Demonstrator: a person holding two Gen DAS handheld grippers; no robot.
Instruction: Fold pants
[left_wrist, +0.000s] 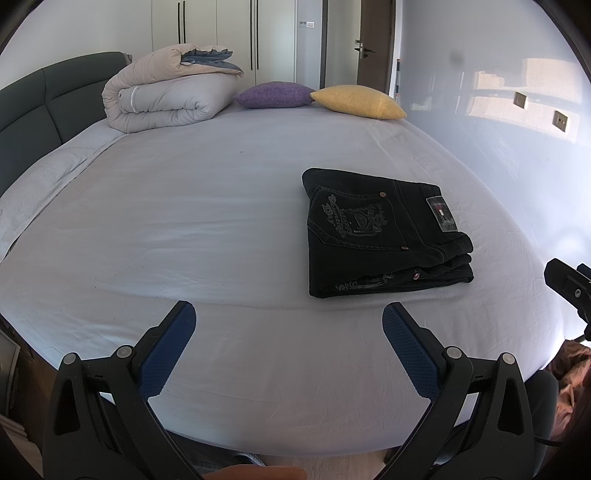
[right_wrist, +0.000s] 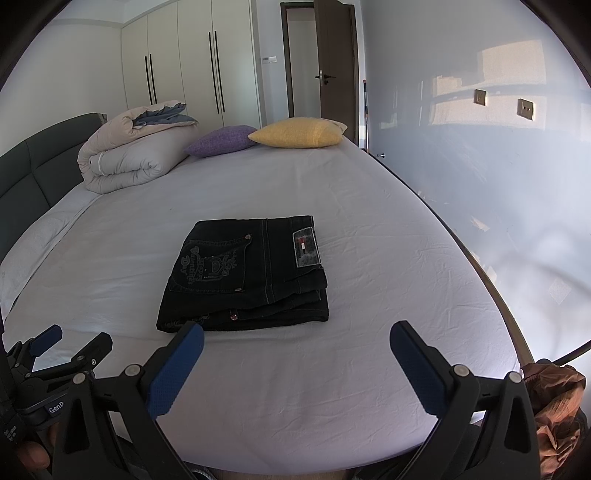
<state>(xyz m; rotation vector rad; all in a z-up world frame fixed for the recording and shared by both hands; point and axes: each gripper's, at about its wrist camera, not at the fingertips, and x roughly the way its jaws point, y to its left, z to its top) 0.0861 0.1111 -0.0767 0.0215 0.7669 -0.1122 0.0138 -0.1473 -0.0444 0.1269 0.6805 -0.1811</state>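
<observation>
Pants: black jeans (right_wrist: 243, 273), folded into a compact stack on the bed (right_wrist: 369, 229), back pocket with stitched lettering and a waistband patch facing up.
Pants, from the left fingers: ahead and off to the right of the left gripper (left_wrist: 289, 325), clear of both blue pads.
Pants, from the right fingers: straight ahead of the right gripper (right_wrist: 296, 341), slightly left; the left pad's tip overlaps the stack's near edge in the right wrist view, though contact cannot be told.
Left fingers: spread wide, holding nothing, hovering above the sheet near the bed's front edge.
Right fingers: spread wide, holding nothing, likewise above the near part of the sheet.
Beyond the fingers: a rolled duvet (left_wrist: 162, 96) far ahead on the left by the headboard (left_wrist: 33, 110), a purple cushion (left_wrist: 273, 95) and a yellow cushion (left_wrist: 356, 101) beside it at the far side.
Backdrop: wardrobe doors (right_wrist: 184, 62) and an open door (right_wrist: 336, 70).
</observation>
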